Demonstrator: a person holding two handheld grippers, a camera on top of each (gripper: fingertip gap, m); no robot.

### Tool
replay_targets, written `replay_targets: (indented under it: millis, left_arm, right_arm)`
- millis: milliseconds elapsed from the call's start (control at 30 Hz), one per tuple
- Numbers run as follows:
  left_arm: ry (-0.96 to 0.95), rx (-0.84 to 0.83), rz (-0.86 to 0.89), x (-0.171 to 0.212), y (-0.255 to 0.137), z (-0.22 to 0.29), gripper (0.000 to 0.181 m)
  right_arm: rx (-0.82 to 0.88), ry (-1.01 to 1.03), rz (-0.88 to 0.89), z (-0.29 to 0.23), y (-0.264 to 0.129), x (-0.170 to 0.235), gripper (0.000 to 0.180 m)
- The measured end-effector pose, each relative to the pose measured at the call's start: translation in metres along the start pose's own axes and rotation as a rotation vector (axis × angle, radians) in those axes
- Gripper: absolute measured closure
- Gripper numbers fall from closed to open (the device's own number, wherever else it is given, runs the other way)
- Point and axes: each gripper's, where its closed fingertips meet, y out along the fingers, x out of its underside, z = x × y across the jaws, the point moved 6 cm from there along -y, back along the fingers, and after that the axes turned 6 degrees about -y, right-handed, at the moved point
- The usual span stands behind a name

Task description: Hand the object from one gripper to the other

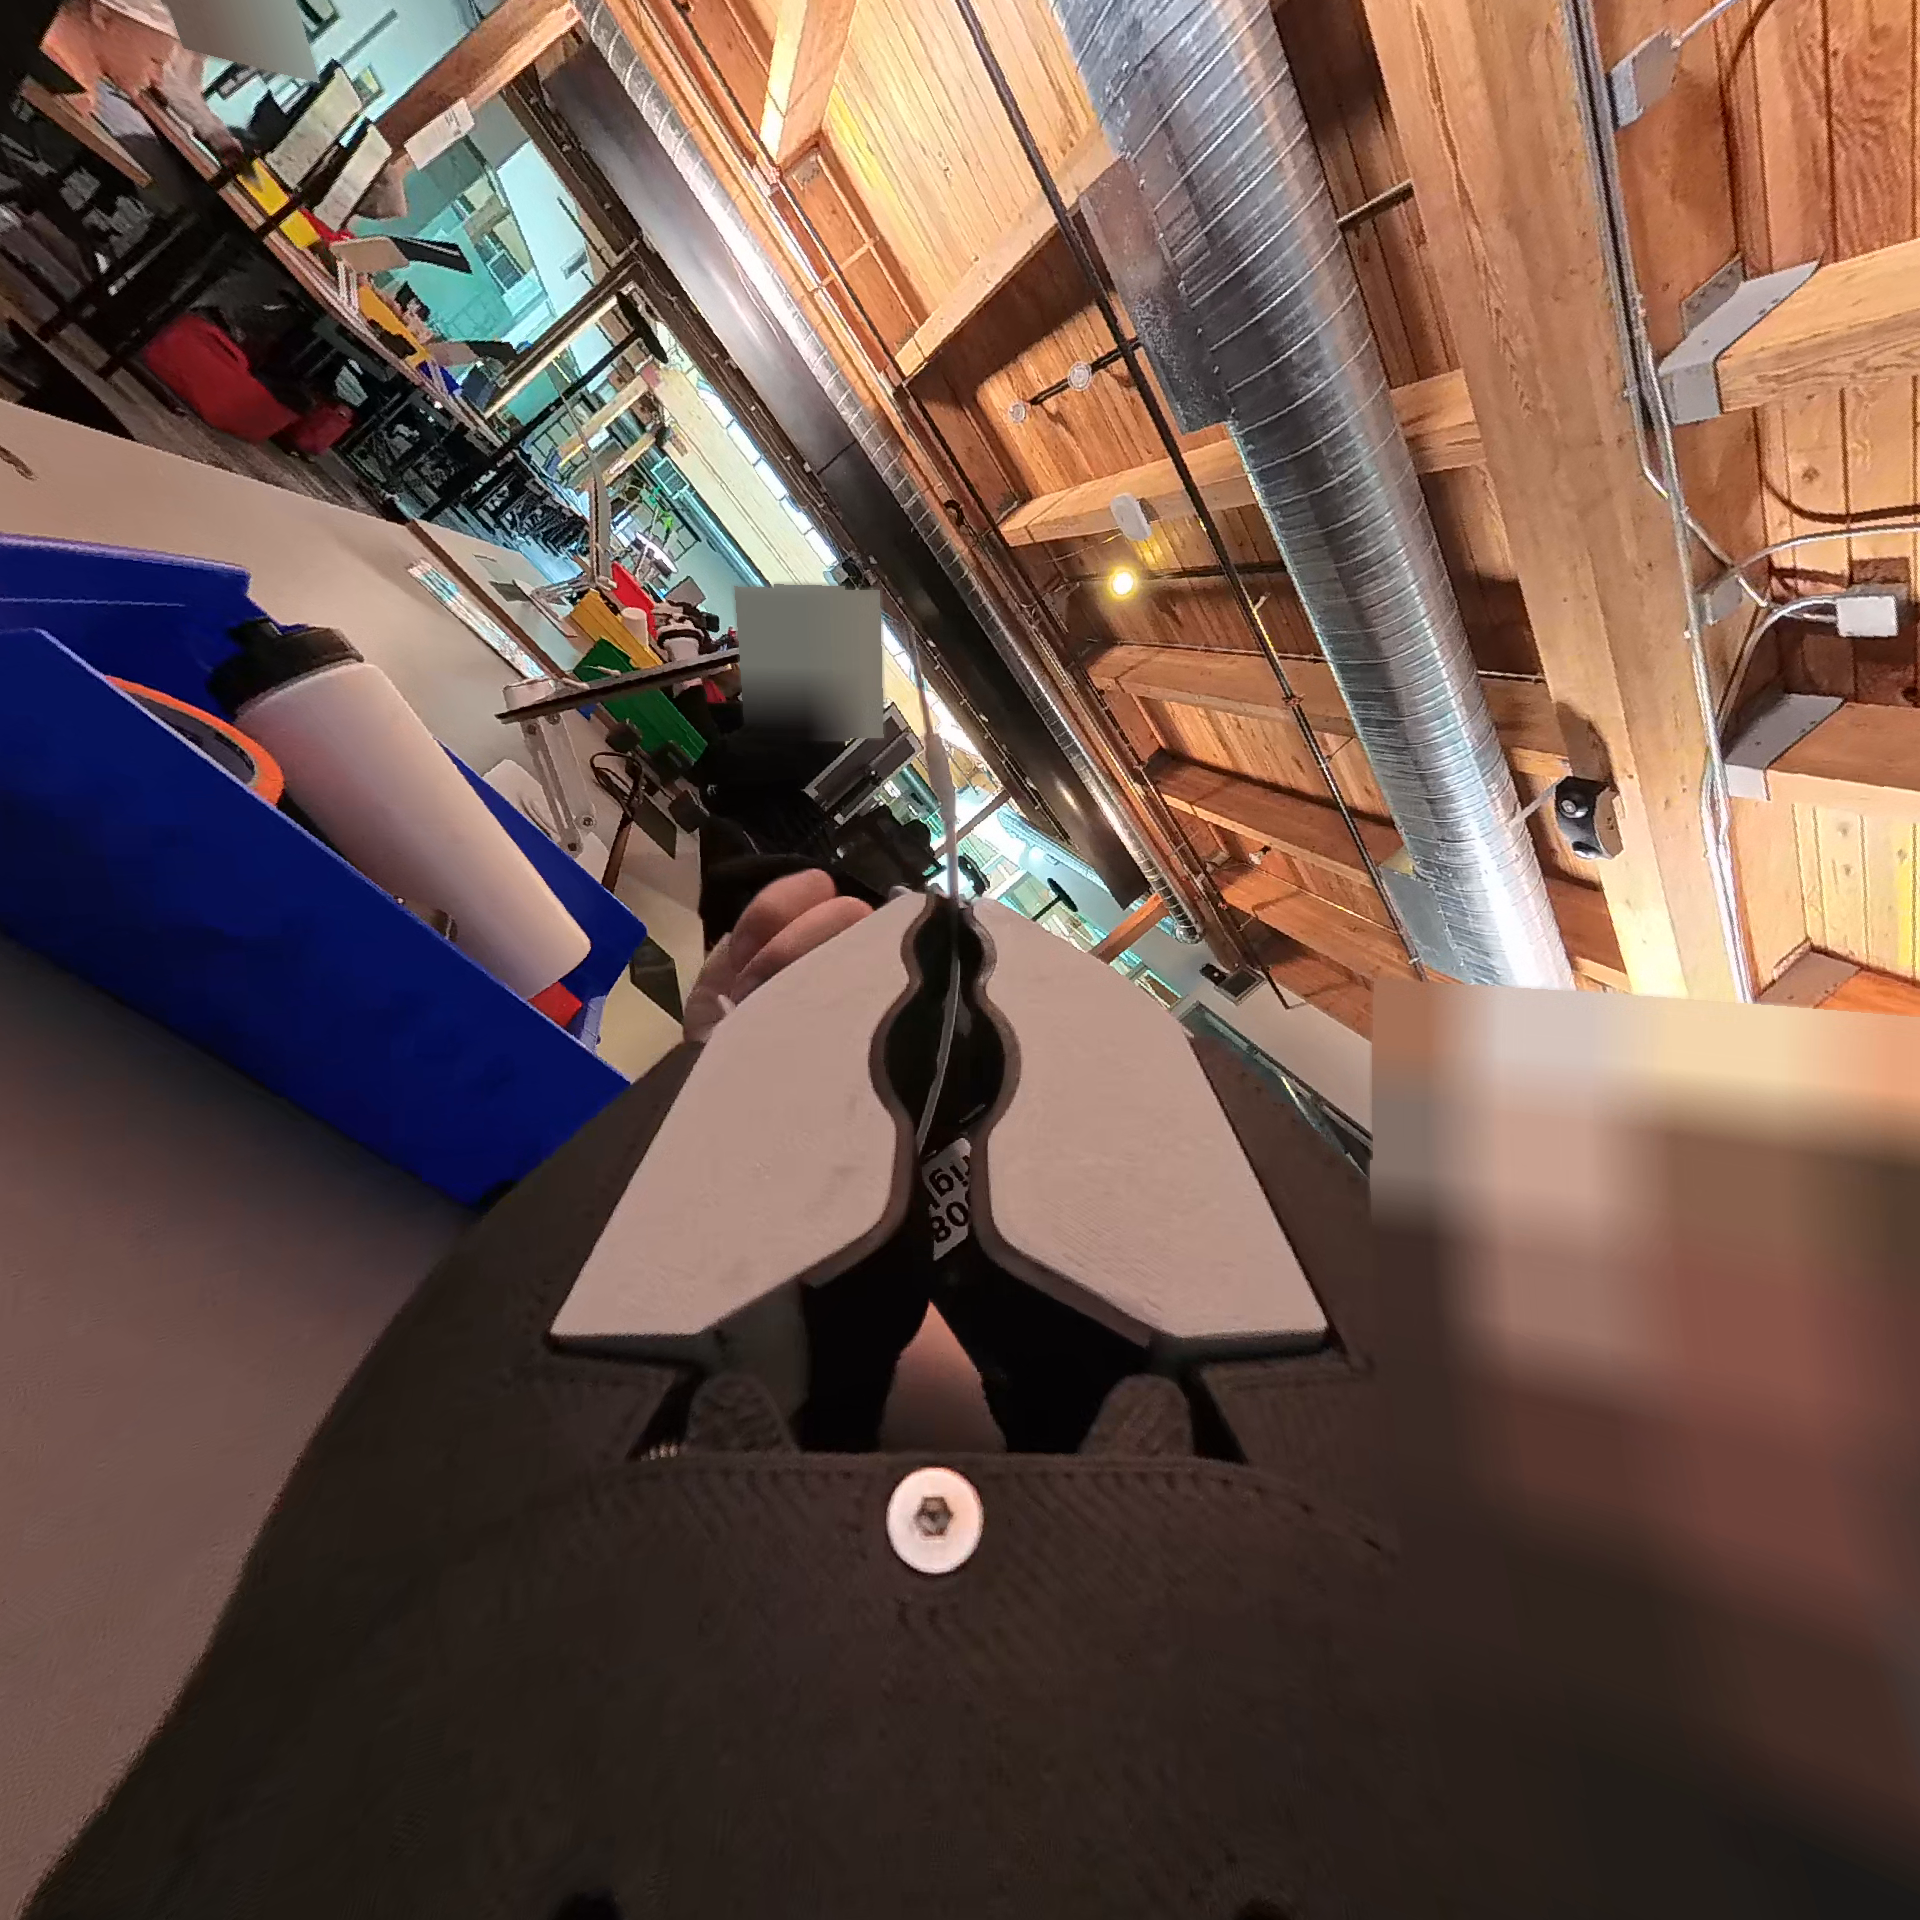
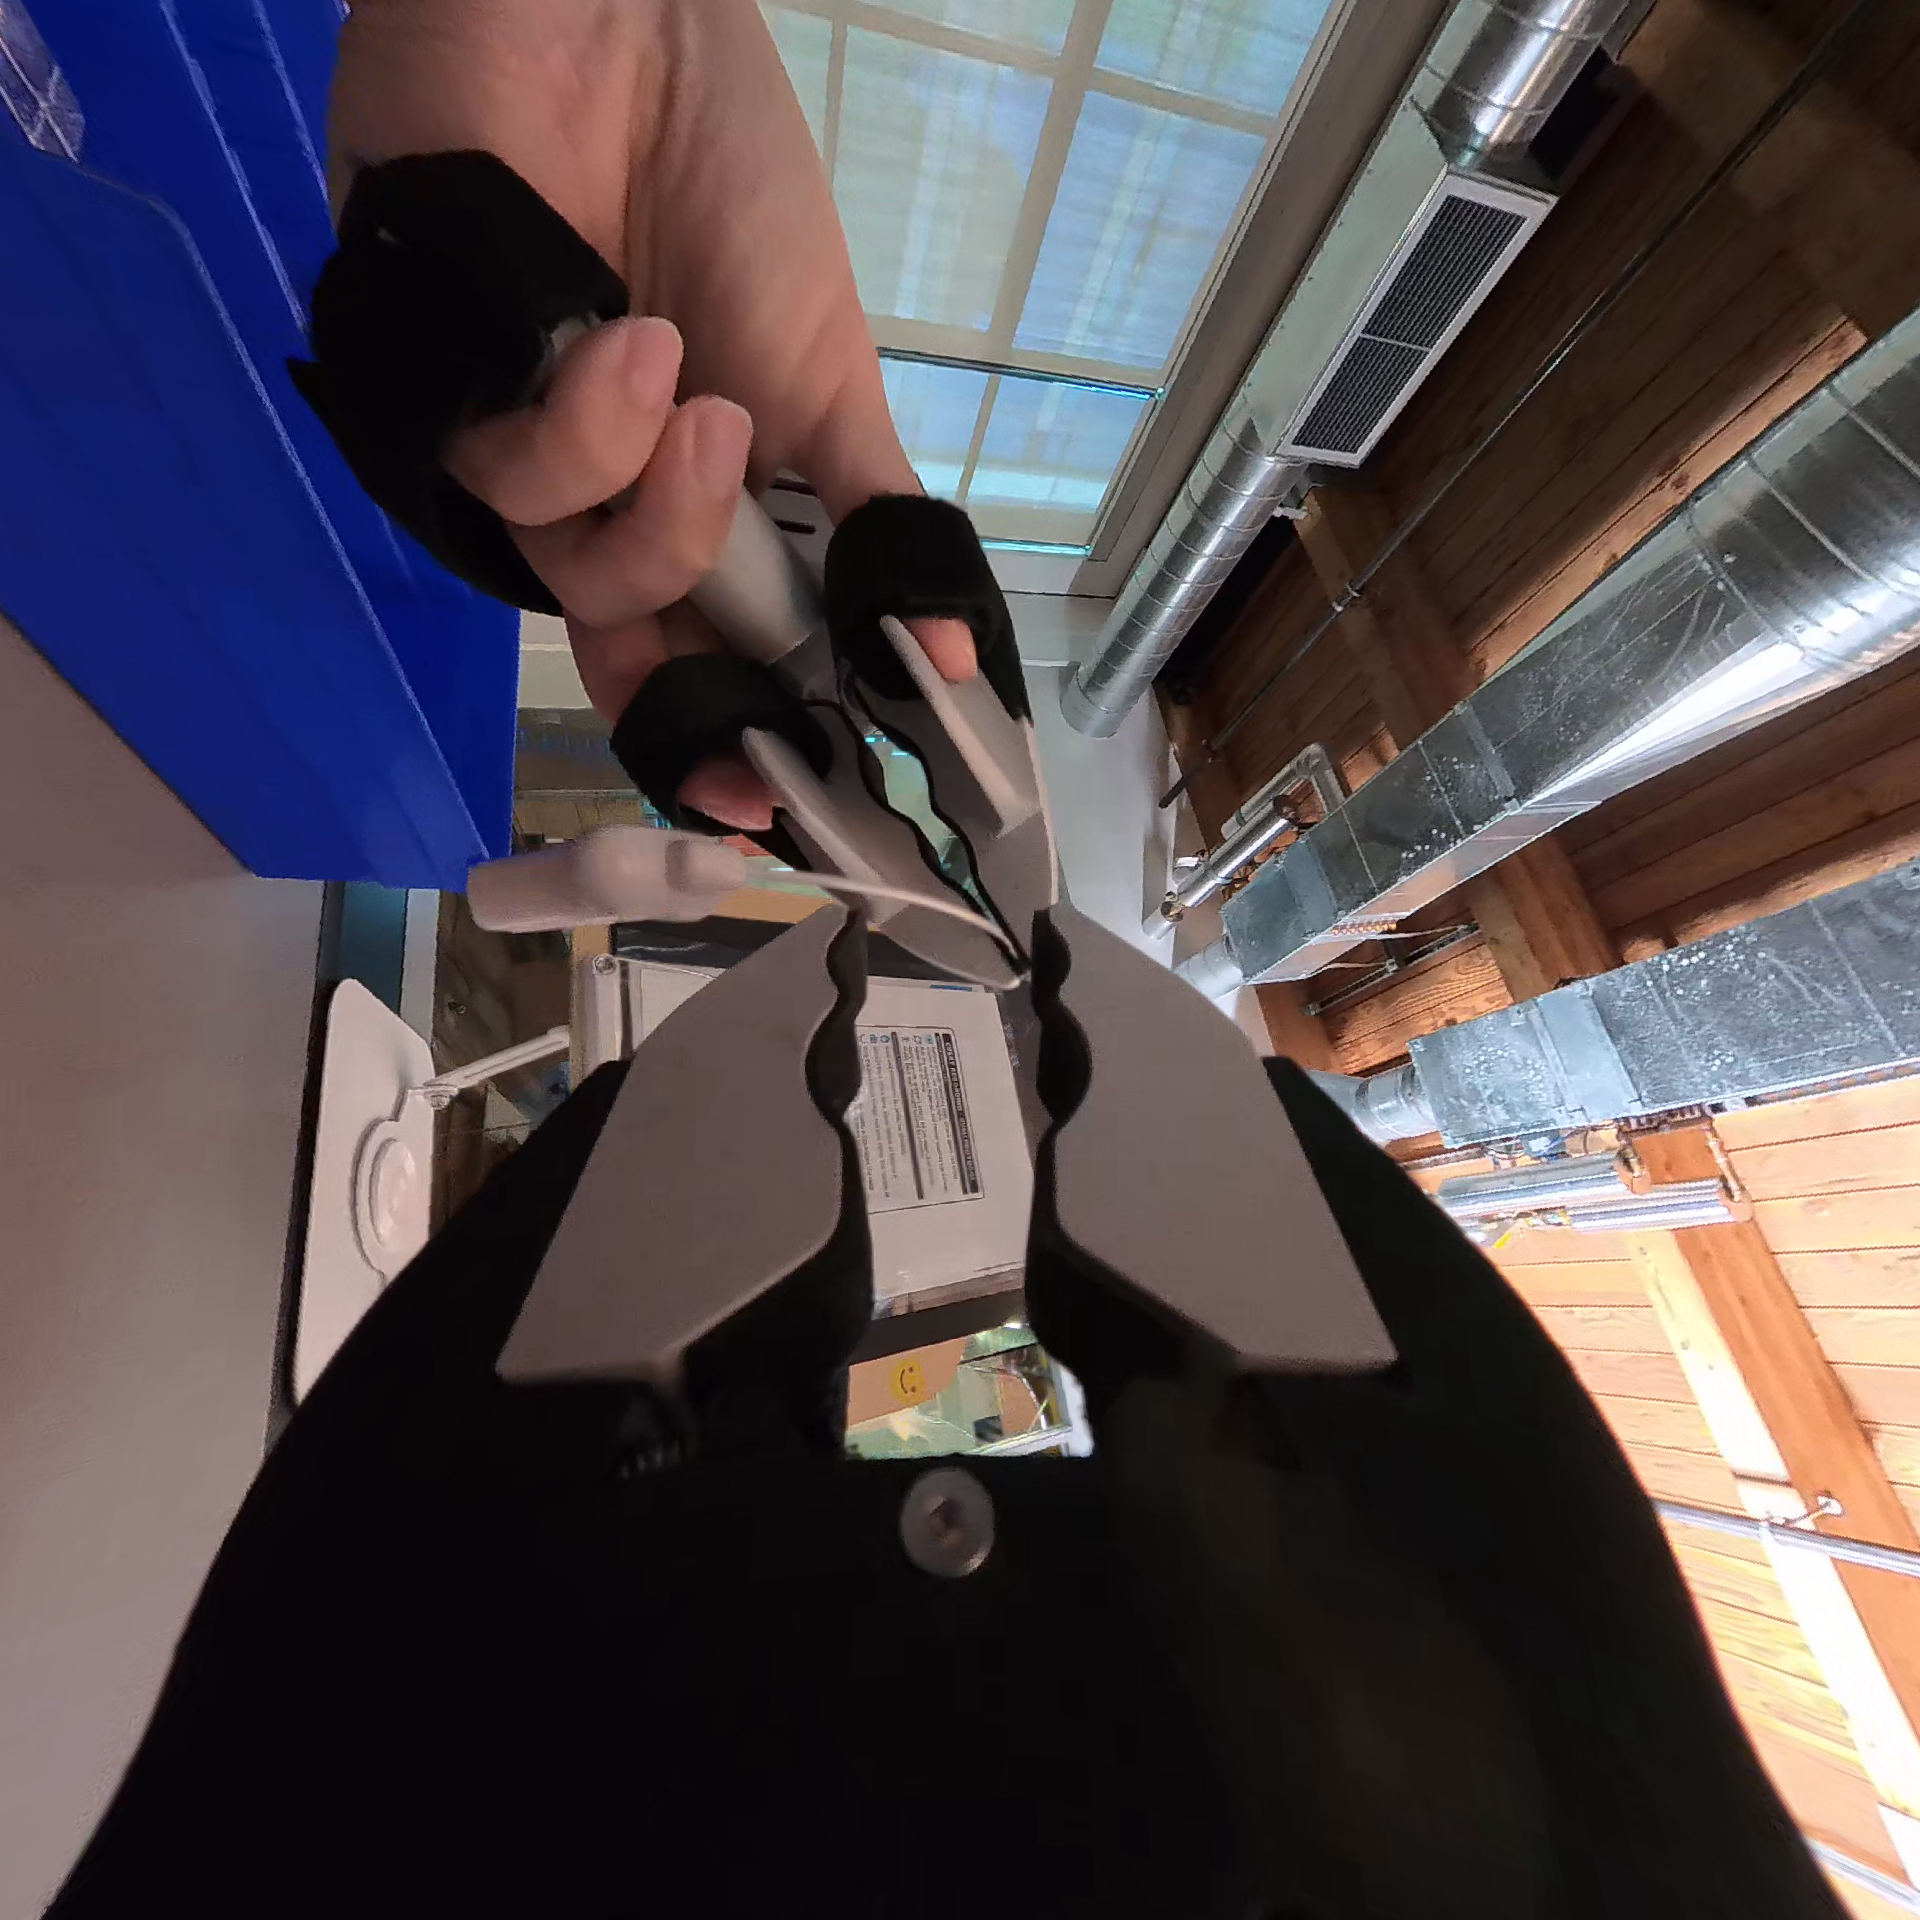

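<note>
My left gripper (image 1: 948,914) jaws pinch a thin white cable (image 1: 932,769); right gripper (image 2: 940,935) jaws gape, its connector (image 2: 603,878) seemingly at ten o'clock.

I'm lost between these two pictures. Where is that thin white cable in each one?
Left wrist view: the white cable runs up the centre, pinched between the shut left gripper.
Right wrist view: it is at centre, curving from that same gripper to a white plug on the left.
Shared landmark: the blue bin.
</note>
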Motion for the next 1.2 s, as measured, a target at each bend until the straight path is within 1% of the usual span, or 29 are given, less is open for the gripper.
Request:
replay_targets:
  millis: [167, 233, 267, 300, 400, 467, 533, 633, 700, 800, 900, 967, 1033, 1100, 1200]
  left_arm:
    - [-0.011, -0.01, -0.028, 0.005, 0.004, -0.003, 0.18]
    - [-0.026, 0.003, -0.037, 0.007, 0.005, -0.004, 0.18]
    - [-0.031, 0.001, -0.037, 0.007, 0.005, -0.005, 0.18]
    - [-0.031, -0.008, -0.034, 0.007, 0.005, -0.007, 0.18]
    - [-0.045, -0.016, -0.043, 0.007, 0.005, -0.011, 0.18]
    - [-0.057, -0.007, -0.042, 0.007, 0.005, -0.011, 0.18]
    - [-0.044, -0.012, -0.029, 0.004, 0.003, -0.012, 0.179]
    - [0.05, -0.103, -0.018, -0.003, -0.001, -0.014, 0.154]
    - [0.137, -0.173, -0.004, -0.007, -0.005, -0.014, 0.147]
    - [0.288, -0.244, 0.01, -0.012, -0.007, -0.01, 0.145]
    - [0.509, -0.318, -0.038, -0.01, -0.004, -0.006, 0.151]
    - [0.668, -0.393, -0.08, -0.006, -0.001, -0.004, 0.152]
    - [0.768, -0.408, -0.124, 0.001, 0.003, 0.0, 0.155]
    - [0.791, -0.35, -0.179, 0.008, 0.008, 0.007, 0.157]
    - [0.77, -0.235, -0.251, 0.019, 0.012, 0.014, 0.162]
  right_arm:
    - [-0.005, -0.04, -0.006, -0.001, 0.002, -0.004, 0.156]
    - [0.01, -0.016, -0.008, 0.001, 0.002, -0.004, 0.158]
    - [0.002, 0.002, -0.003, 0.001, 0.002, -0.004, 0.163]
    - [-0.022, 0.014, 0.001, -0.001, 0.001, -0.004, 0.173]
    - [-0.034, 0.025, 0.004, -0.001, 0.001, -0.004, 0.177]
    - [-0.05, 0.067, -0.002, 0.001, 0.001, -0.003, 0.177]
    - [-0.057, 0.185, -0.02, 0.007, 0.002, 0.001, 0.177]
    - [-0.095, 0.49, -0.051, 0.02, 0.003, 0.016, 0.177]
    - [-0.149, 0.709, -0.112, 0.024, 0.005, 0.032, 0.177]
    - [-0.289, 1.006, -0.262, 0.016, 0.008, 0.058, 0.178]
    - [-0.495, 1.271, -0.321, 0.001, 0.009, 0.066, 0.178]
    - [-0.588, 1.429, -0.277, -0.003, 0.009, 0.066, 0.178]
    - [-0.655, 1.537, -0.183, -0.002, 0.009, 0.061, 0.178]
    - [-0.738, 1.567, -0.118, -0.002, 0.006, 0.056, 0.178]
    - [-0.893, 1.574, -0.015, -0.003, 0.0, 0.044, 0.178]
